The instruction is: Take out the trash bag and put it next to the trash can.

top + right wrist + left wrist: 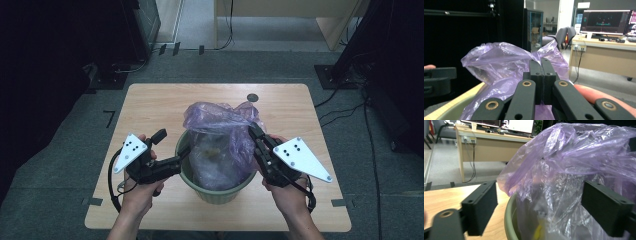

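**Purple bag half out of the green bin, right gripper pinching its edge**

At centre left of the high view your left gripper (167, 150) is sitting beside the green bin (220, 192), its jaws spread and nothing pressed between them. The left gripper view is showing what the high view cannot: the bin's rim (510, 220) and the clear wrap under the purple bag (579, 152) lying between the two pads without touching either. A "7" (109, 118) is marked on the floor at the left of the table (160, 100).

In the middle of the high view the bag (220, 120) is bulging above the bin. At centre right your right gripper (254, 131) is clamping the bag's edge; the right gripper view is showing its jaws pressed together on the purple film (499, 62), and a monitor (605, 21) at upper right, its text too small to read.
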Action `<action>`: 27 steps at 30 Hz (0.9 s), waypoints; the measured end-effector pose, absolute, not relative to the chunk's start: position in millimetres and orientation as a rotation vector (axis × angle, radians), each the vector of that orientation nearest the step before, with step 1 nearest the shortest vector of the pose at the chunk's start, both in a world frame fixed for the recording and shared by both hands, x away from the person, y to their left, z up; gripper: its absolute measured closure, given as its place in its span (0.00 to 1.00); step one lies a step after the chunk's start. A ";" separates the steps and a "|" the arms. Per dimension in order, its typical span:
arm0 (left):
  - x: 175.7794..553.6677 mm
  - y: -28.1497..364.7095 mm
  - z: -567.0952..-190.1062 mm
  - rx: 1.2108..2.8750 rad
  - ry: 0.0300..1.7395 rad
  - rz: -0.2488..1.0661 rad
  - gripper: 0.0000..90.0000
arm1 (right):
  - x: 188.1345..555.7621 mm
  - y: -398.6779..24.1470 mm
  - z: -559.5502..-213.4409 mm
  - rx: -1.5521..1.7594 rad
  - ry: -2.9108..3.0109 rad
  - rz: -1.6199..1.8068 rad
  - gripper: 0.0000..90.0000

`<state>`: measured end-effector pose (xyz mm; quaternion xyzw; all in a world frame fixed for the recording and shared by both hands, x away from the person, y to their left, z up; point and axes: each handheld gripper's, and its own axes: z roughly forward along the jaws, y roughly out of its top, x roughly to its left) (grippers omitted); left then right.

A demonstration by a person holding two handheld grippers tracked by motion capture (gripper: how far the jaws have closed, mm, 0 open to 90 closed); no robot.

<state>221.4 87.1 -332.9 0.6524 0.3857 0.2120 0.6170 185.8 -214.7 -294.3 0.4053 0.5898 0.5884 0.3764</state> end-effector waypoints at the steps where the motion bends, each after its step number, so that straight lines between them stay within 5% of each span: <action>1: 219.2 89.5 -333.1 1.499 0.887 0.489 0.11 | 185.2 -214.4 -293.5 1.020 1.494 1.518 1.00; 12: 211.3 124.9 -356.4 1.478 0.993 0.557 0.02 | 184.1 -212.2 -282.6 0.990 1.409 1.535 1.00; 27: 221.3 168.5 -455.8 1.658 1.351 0.646 0.00 | 182.6 -207.8 -263.5 0.947 1.348 1.539 1.00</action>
